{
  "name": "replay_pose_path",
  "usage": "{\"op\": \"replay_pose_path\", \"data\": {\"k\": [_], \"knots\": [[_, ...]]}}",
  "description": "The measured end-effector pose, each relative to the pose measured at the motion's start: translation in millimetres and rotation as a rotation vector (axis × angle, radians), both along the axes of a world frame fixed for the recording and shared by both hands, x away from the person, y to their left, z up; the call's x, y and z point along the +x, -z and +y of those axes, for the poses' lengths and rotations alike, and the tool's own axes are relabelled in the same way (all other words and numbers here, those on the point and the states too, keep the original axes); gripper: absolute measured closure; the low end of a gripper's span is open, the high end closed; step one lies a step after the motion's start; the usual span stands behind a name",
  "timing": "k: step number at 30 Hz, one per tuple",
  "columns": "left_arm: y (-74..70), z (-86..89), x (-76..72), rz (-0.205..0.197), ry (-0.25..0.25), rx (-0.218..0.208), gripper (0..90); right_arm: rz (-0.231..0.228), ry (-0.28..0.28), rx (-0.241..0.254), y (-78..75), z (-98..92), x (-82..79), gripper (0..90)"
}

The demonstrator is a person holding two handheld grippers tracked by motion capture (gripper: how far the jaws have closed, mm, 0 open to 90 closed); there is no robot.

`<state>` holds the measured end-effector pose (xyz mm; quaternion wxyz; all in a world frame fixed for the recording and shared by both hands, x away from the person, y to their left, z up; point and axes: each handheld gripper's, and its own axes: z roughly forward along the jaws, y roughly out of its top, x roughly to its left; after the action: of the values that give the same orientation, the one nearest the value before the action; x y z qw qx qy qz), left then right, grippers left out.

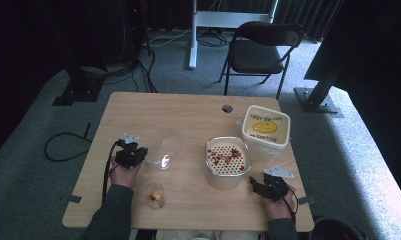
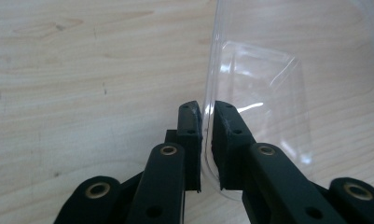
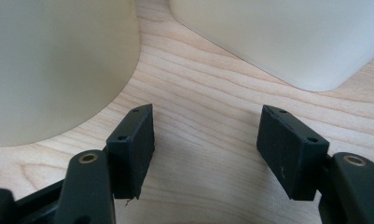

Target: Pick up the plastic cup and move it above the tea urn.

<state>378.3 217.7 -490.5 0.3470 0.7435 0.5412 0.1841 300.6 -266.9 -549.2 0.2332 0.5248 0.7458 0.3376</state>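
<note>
pinching the thin rim of the clear plastic lid (image 2: 259, 93), the left gripper (image 2: 207, 140) is risking a slip or buckle; the right gripper (image 3: 205, 144) is idling with jaws spread beside the cream tub (image 1: 228, 161).

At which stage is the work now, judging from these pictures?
Done: the open cream container already holds red-brown pieces, and a small cup near the table's front edge holds a few pieces. In hand: the left gripper is shut on the rim of the clear lid. The right gripper rests open beside the containers, holding nothing. Left, probably: placing the lid; the pictures do not say where.
</note>
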Motion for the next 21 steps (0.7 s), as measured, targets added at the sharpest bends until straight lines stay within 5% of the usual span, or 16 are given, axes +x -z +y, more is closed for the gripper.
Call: {"op": "replay_pose_path", "data": {"k": [4, 21], "knots": [[-13.8, 3.1, 8.6, -0.014, 0.058, -0.069, 85.9, 0.000, -0.001, 0.000, 0.0, 0.2, -0.1, 36.1], [-70.4, -29.0, 28.8, -0.077, 0.257, -0.121, 86.4, 0.000, -0.003, 0.000, -0.1, 0.4, -0.1, 36.0]]}}
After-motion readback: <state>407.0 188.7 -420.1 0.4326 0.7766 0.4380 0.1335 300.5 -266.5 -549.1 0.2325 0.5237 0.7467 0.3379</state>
